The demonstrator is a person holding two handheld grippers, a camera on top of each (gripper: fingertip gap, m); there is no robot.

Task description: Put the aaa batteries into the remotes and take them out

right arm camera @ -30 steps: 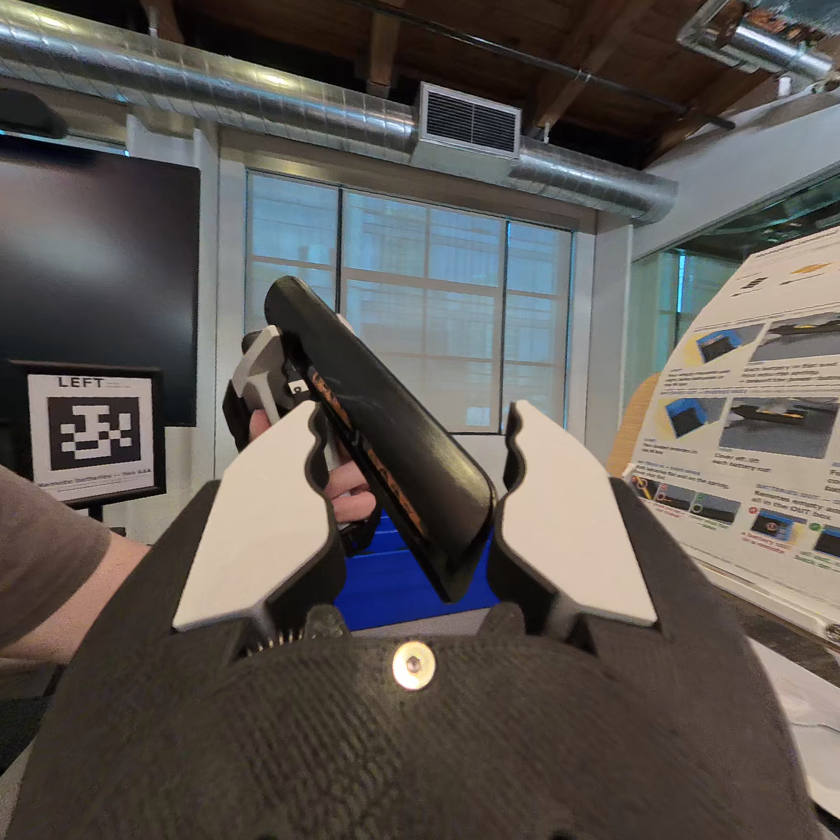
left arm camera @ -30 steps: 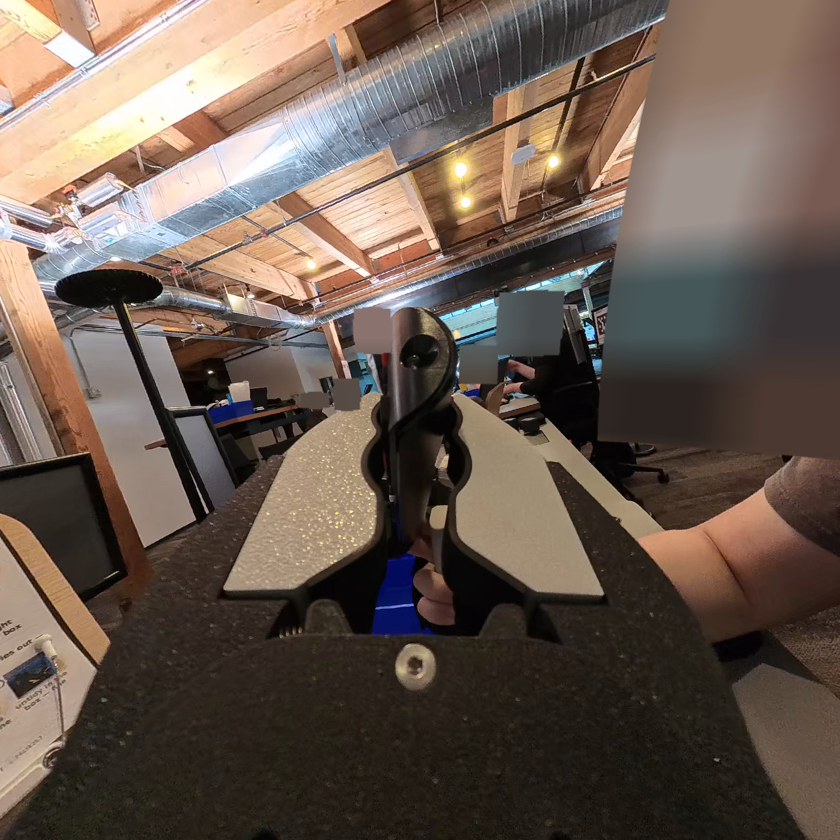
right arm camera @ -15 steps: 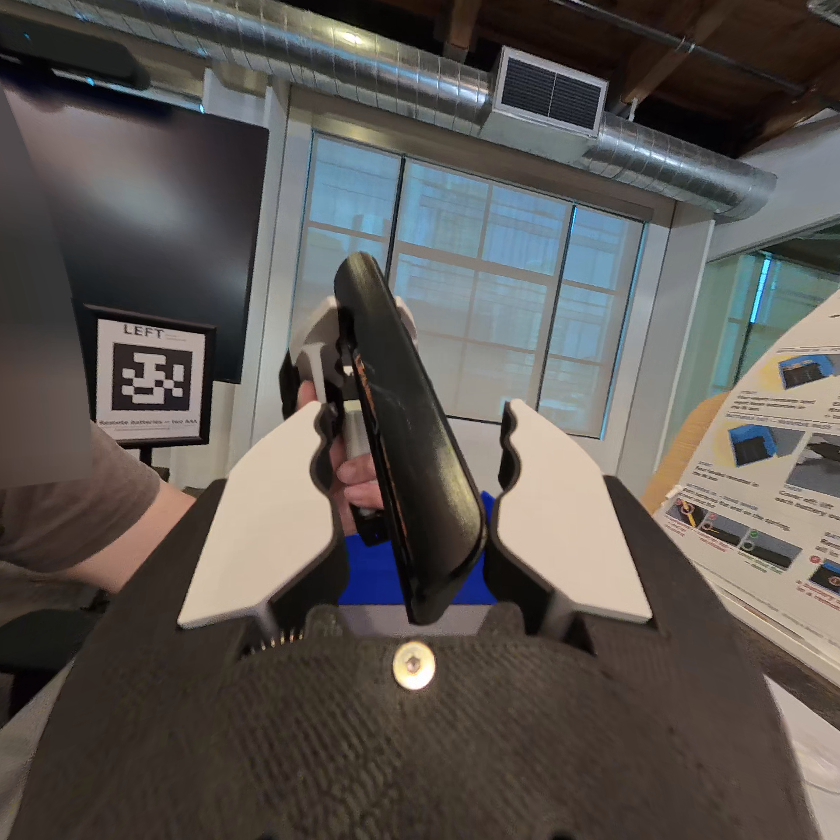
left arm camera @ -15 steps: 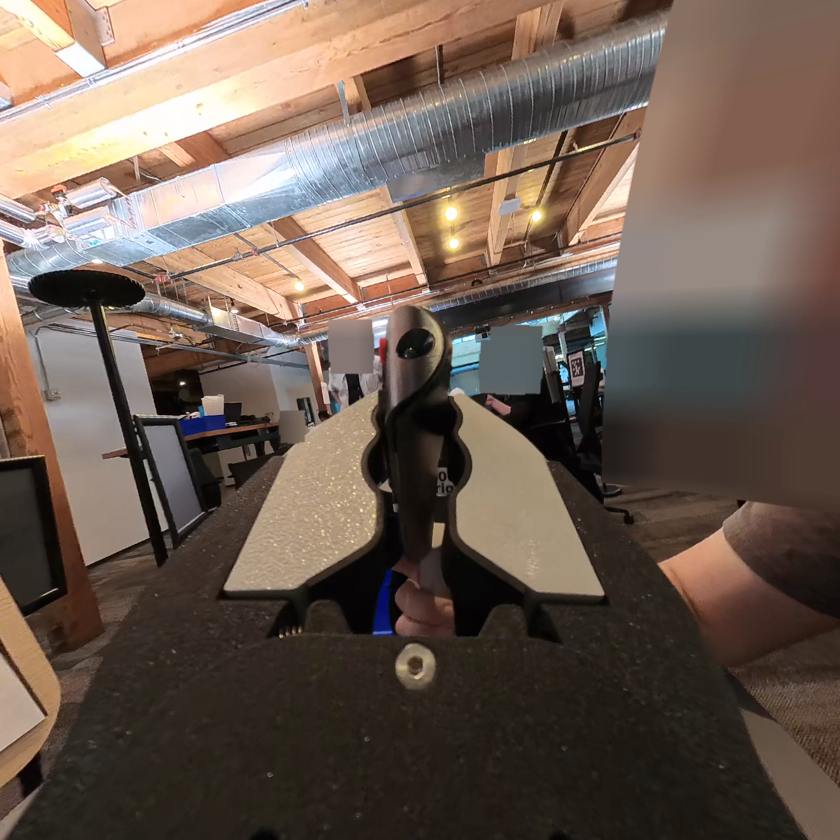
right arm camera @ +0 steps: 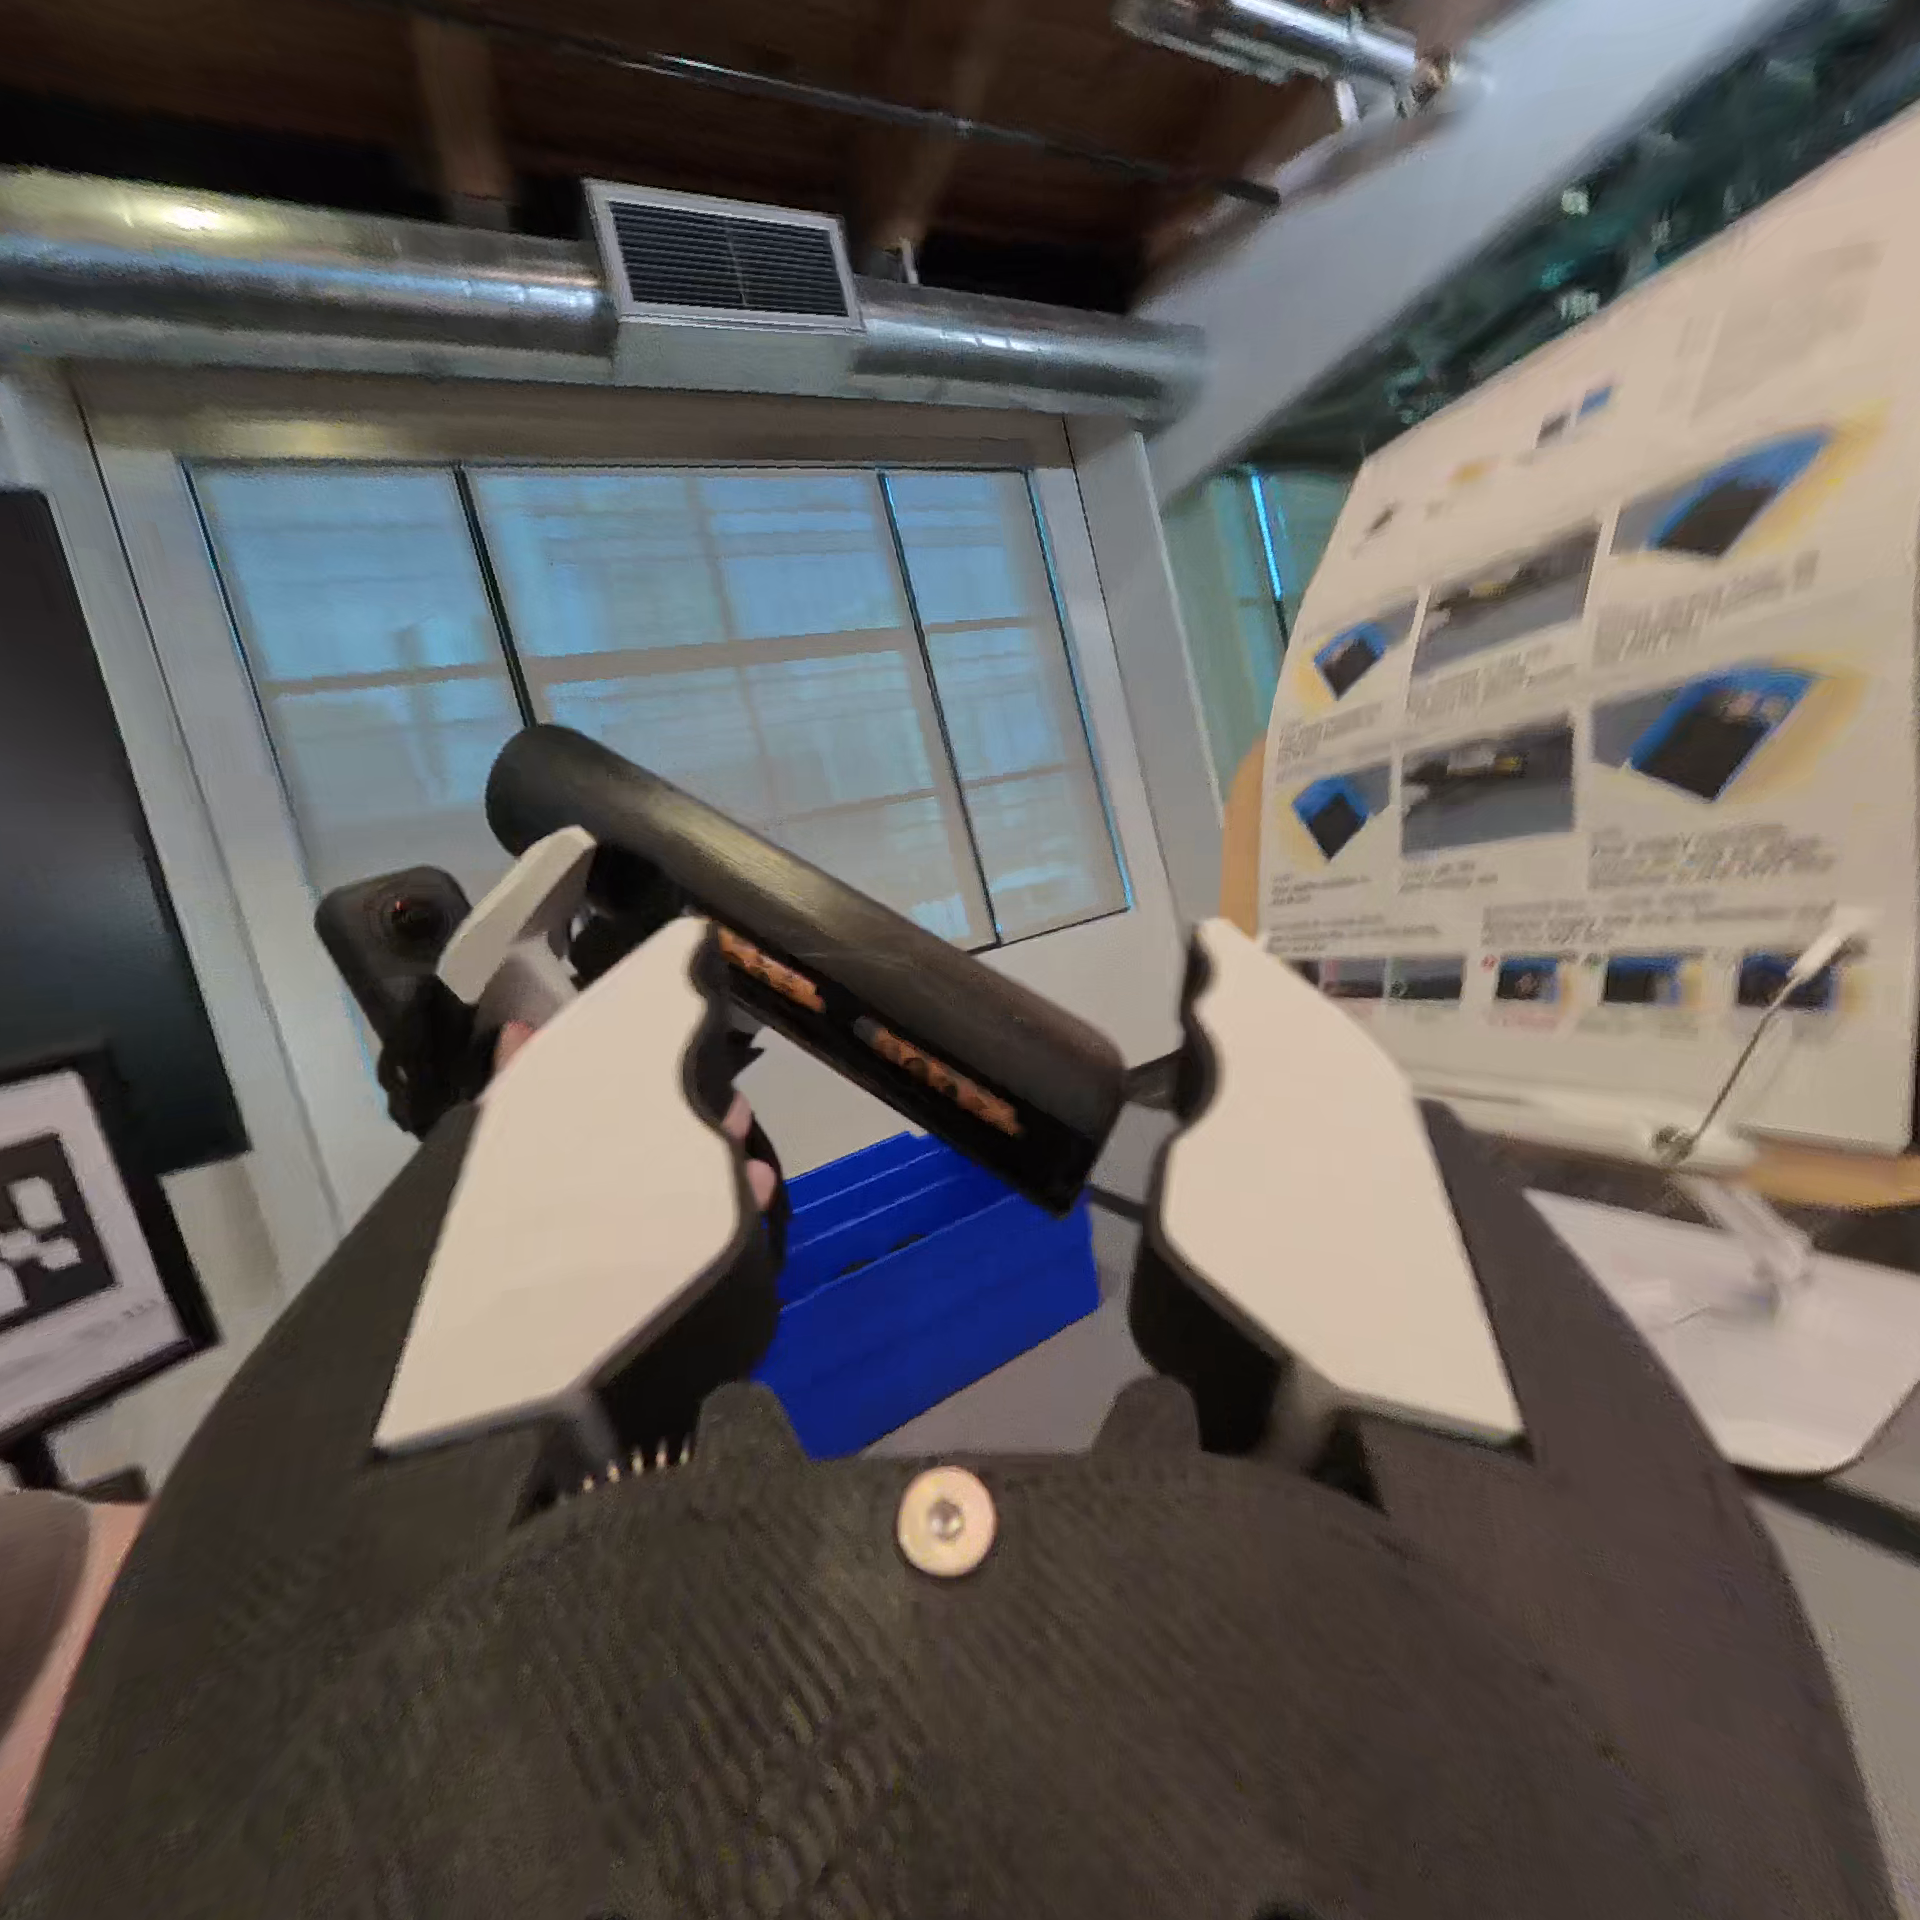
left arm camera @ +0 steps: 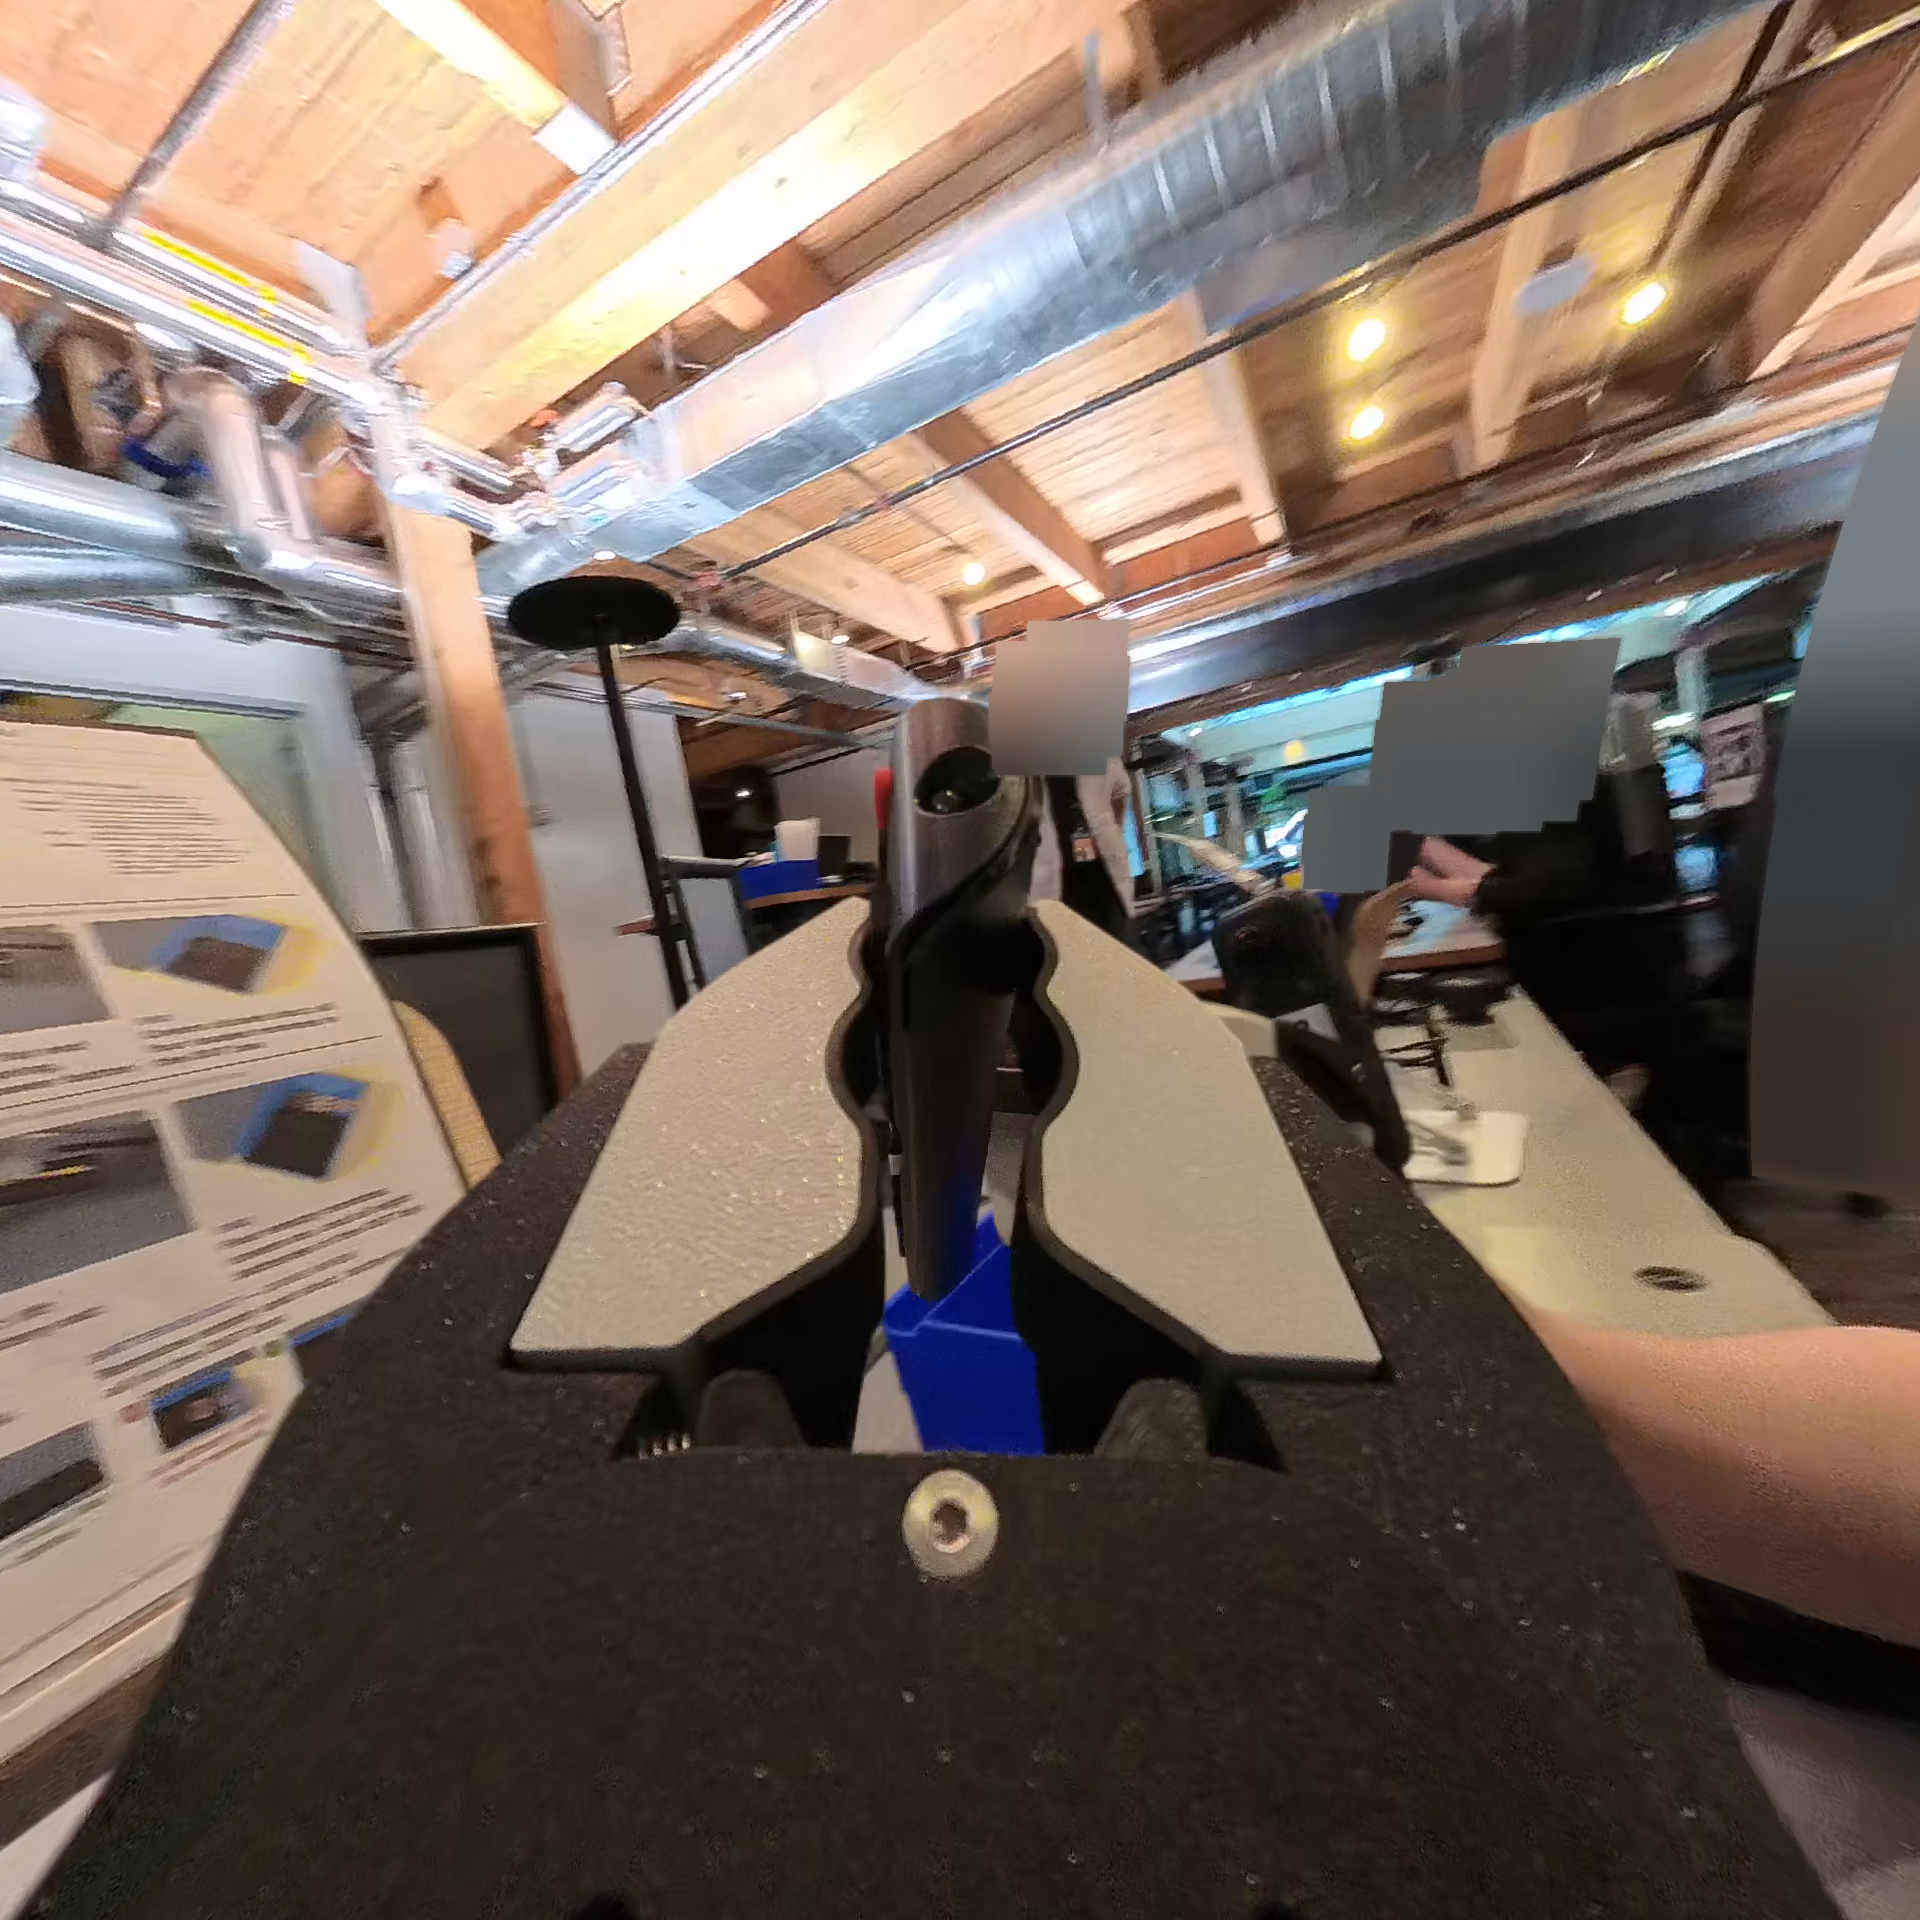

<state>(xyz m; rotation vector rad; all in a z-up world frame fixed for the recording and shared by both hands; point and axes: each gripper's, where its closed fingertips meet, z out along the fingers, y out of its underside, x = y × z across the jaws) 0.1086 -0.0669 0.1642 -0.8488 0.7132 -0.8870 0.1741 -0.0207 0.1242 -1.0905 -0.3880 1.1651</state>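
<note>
My left gripper (left arm camera: pixel 951 920) is shut on a black remote (left arm camera: pixel 940 1122) and holds it on edge, raised above the table. In the right wrist view the remote (right arm camera: pixel 831 935) slants down to the right, and its open battery bay shows orange batteries (right arm camera: pixel 940 1086). My right gripper (right arm camera: pixel 945 945) is open and holds nothing. The remote's lower end lies between its jaws, close to the right finger (right arm camera: pixel 1299 1195). The left gripper's finger (right arm camera: pixel 520 920) and camera (right arm camera: pixel 400 920) show at the remote's far end.
A blue bin (right arm camera: pixel 935 1299) stands on the grey table below the remote; it also shows in the left wrist view (left arm camera: pixel 971 1371). An instruction board (right arm camera: pixel 1610 779) stands to the right. A black-and-white marker sign (right arm camera: pixel 62 1247) stands at left. A person's forearm (left arm camera: pixel 1714 1455) is nearby.
The remote has tipped from nearly upright to slanting down to the right between the right gripper's jaws. Both views have swung round. The left gripper stays shut on the remote; the right stays open.
</note>
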